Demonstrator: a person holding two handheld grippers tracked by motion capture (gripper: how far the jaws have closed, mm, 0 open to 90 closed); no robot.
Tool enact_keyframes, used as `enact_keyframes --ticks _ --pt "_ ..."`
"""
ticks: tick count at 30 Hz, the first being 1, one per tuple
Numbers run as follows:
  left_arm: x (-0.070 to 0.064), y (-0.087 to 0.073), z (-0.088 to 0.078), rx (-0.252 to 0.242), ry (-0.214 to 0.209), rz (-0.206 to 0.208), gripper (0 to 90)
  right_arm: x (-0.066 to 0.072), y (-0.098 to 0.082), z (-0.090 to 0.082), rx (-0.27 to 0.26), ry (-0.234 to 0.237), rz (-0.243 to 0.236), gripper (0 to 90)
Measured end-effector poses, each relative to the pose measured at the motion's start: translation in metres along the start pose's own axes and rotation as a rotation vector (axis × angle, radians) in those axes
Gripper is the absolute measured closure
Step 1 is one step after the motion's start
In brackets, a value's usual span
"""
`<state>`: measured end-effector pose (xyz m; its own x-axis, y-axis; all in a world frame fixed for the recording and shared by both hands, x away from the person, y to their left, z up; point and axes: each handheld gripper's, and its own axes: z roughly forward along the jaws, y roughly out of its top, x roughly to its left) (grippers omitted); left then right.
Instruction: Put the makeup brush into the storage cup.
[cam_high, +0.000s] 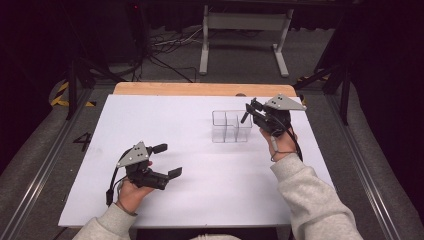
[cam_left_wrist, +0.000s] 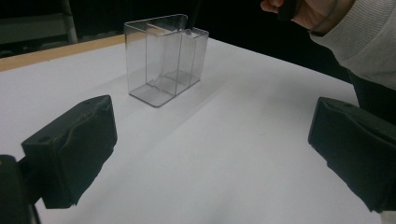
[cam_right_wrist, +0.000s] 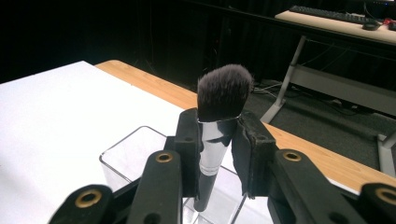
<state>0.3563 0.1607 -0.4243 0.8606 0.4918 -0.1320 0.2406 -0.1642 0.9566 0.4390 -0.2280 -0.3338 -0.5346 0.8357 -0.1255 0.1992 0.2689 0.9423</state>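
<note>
A person sits at a white table (cam_high: 165, 120) holding a two-fingered gripper in each hand. The landmark is a clear plastic organizer (cam_high: 231, 126), a small box split into upright compartments, standing on the far right part of the table.

The right gripper (cam_high: 250, 111) hovers directly above the organizer's right end. Its fingers are clamped on a makeup brush (cam_right_wrist: 215, 135), gripping the shiny metal collar just below the bristles. Seen from the right gripper view, the brush stands nearly upright: its long axis runs top to bottom, the dark bristle head points up and away from the organizer, and the dark handle points down into one of the compartments. The pictures do not show whether the handle's tip touches the organizer's floor.

The left gripper (cam_high: 167, 161) rests well to the near left of the organizer, low over bare table. Its fingers (cam_left_wrist: 74, 149) are spread wide apart and hold nothing.

The step in hand appears to be standing the brush in the organizer, handle first. The next move likely calls for lowering the brush straight down until the handle settles inside, keeping it upright so it clears the dividers, then spreading the right fingers to let go.
</note>
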Motion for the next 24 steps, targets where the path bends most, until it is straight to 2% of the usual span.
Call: enact_keyframes --ticks 15,24 --pt "0.0 0.0 0.0 0.003 -0.001 0.0 2.0 0.002 -0.013 0.014 0.055 0.005 0.002 72.6" --pt "0.0 0.0 0.0 0.002 -0.003 -0.007 2.0 0.003 -0.016 0.016 0.066 0.014 0.007 72.4"
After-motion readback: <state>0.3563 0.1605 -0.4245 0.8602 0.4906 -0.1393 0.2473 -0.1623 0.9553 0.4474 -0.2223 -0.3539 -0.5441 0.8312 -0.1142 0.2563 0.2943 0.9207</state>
